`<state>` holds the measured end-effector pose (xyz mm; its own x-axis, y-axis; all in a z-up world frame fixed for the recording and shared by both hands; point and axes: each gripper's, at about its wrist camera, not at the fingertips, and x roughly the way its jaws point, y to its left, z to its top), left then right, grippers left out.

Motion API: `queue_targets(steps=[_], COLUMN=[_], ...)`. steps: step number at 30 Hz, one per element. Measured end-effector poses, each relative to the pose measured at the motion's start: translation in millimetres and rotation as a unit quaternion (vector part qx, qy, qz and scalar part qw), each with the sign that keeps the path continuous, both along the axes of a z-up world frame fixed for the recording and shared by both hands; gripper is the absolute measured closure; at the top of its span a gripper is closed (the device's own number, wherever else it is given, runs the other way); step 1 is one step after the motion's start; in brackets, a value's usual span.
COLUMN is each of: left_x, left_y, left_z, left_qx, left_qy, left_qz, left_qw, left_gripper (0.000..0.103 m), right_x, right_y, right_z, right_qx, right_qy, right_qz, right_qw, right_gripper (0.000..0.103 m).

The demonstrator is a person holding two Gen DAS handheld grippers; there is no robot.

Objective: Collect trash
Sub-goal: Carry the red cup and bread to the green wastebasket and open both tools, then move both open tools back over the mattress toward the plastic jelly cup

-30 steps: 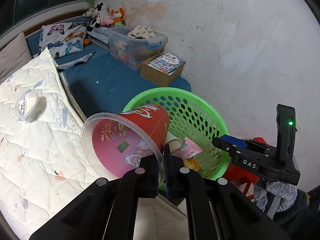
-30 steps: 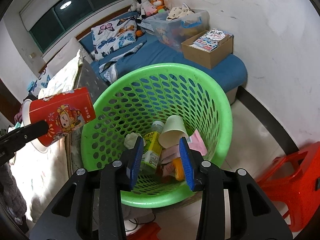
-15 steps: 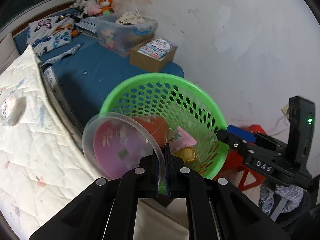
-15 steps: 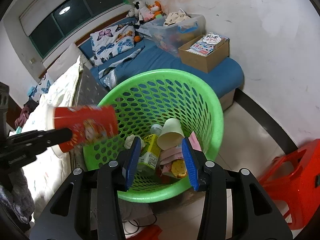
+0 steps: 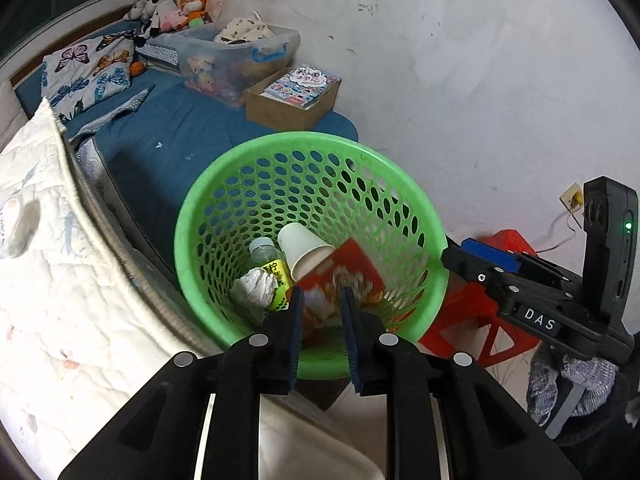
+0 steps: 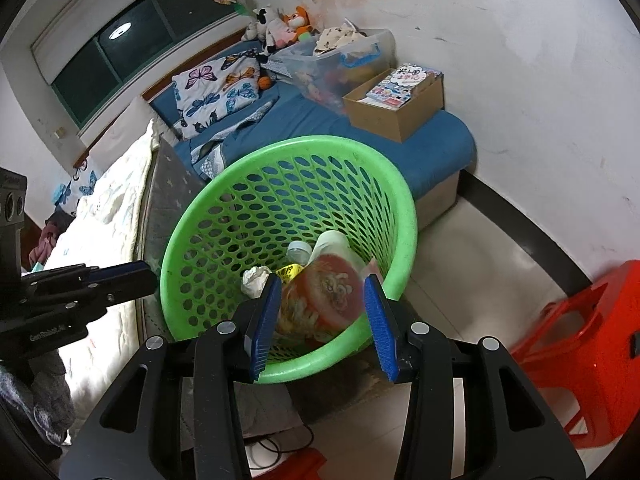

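A green perforated basket (image 5: pixel 304 138) (image 6: pixel 288 144) stands on the floor beside the bed. A red printed cup (image 5: pixel 340 276) (image 6: pixel 328 296) lies blurred inside it on a white paper cup (image 5: pixel 300 248), a yellow-labelled bottle (image 5: pixel 276 272) and a crumpled tissue (image 5: pixel 252 288). My left gripper (image 5: pixel 321 296) (image 6: pixel 140 276) hangs over the basket's near rim; its jaws are opening and the pads touch nothing. My right gripper (image 6: pixel 320 300) (image 5: pixel 460 252) is open over the opposite rim, holding nothing.
A red plastic stool (image 6: pixel 580 340) (image 5: pixel 500 248) stands right of the basket. A white quilt (image 5: pixel 48 260) with a small round container (image 5: pixel 12 220) lies left. On the blue mattress (image 5: pixel 180 128) sit a cardboard box (image 5: pixel 292 100) and a clear bin (image 5: pixel 240 60).
My left gripper carried the red cup over the basket, its jaws parted, and the cup dropped in among the other trash. The right gripper's jaws widened slightly.
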<state>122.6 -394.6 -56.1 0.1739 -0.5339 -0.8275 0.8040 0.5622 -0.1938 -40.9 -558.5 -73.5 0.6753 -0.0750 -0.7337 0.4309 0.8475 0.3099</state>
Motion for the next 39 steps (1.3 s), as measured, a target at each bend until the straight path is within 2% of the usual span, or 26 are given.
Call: queue_targets(steps=[3, 5, 6, 7, 8, 20, 25, 30, 38, 39], left_x=[0, 0, 0, 0, 0, -6, -6, 0, 22, 24], left_y=[13, 23, 27, 31, 36, 78, 107, 143, 194, 198], left_z=[7, 10, 11, 11, 12, 25, 31, 29, 25, 25], left_qx=[-0.004, -0.008, -0.010, -0.011, -0.013, -0.041, -0.055, -0.053, -0.053, -0.053], left_qy=[-0.013, -0.017, -0.019, -0.020, -0.021, -0.033, -0.036, -0.037, -0.032, -0.033], left_qz=[0.008, 0.011, 0.013, 0.014, 0.017, 0.049, 0.076, 0.109, 0.175, 0.182], left_qw=[0.9999, 0.9998, 0.9997, 0.9996, 0.9996, 0.9974, 0.9950, 0.9919, 0.9825, 0.9813], left_gripper=[0.075, 0.075, 0.075, 0.075, 0.075, 0.072, 0.064, 0.060, 0.054, 0.050], right_x=[-4, -7, -8, -9, -9, 5, 9, 16, 40, 42], right_y=[4, 9, 12, 15, 17, 29, 40, 53, 83, 86], right_z=[3, 5, 5, 5, 5, 8, 16, 20, 23, 22], right_qx=[-0.005, -0.009, -0.012, -0.017, -0.023, -0.028, -0.037, -0.039, -0.046, -0.047], right_qy=[-0.006, -0.009, -0.010, -0.011, -0.012, -0.013, -0.015, -0.017, -0.013, -0.012], right_qz=[0.001, 0.004, 0.007, 0.007, 0.007, 0.026, 0.035, 0.049, 0.087, 0.091], right_qw=[1.000, 1.000, 1.000, 1.000, 1.000, 0.999, 0.999, 0.998, 0.995, 0.995], right_gripper=[0.059, 0.059, 0.057, 0.050, 0.048, 0.048, 0.044, 0.043, 0.040, 0.040])
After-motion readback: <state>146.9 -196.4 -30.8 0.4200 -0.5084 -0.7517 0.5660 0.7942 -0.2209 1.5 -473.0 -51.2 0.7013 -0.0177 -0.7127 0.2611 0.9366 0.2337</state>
